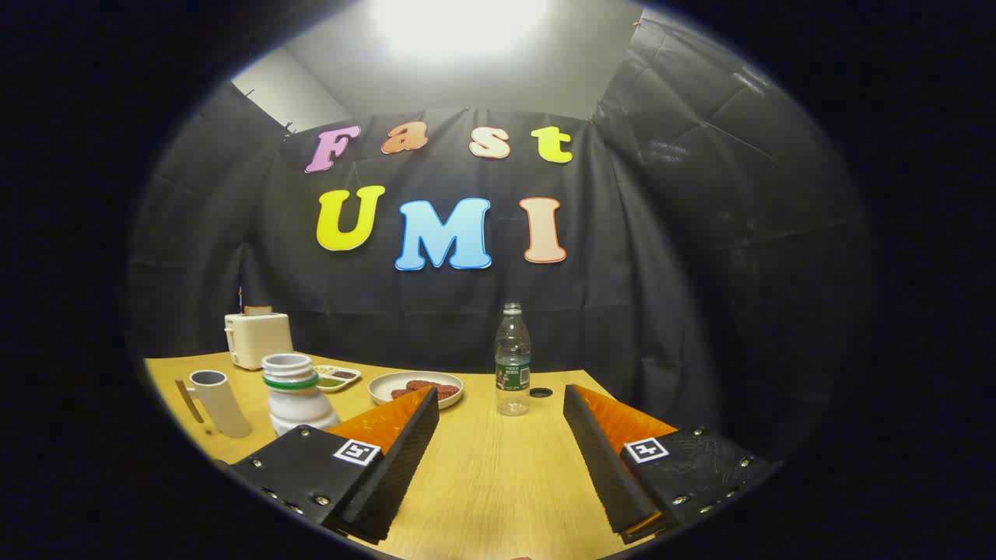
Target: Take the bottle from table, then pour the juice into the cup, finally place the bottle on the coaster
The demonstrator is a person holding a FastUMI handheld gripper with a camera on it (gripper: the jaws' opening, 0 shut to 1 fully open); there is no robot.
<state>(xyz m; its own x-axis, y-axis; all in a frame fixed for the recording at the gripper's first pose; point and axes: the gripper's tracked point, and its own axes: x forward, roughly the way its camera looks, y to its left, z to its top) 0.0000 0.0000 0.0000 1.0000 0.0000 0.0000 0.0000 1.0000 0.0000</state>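
The wooden desk (482, 482) spread out beneath everything. Low over its near part hung the hand-held gripper (502, 404), its fingers spread wide with nothing between them. Well off toward the back of the desk, beside the wall, stood a cream toaster (257, 337). Nearer, just beyond the left finger, a white jug with a green band (296, 393) stood upright, and next to it a pale cup with a handle (219, 402). A round plate holding dark red food (416, 386) lay beyond the fingers, with a small tray of greens (336, 378) beside it. The clear bottle (513, 359) stood upright just ahead of the fingers, capless, a small dark coaster (541, 393) just beside it.
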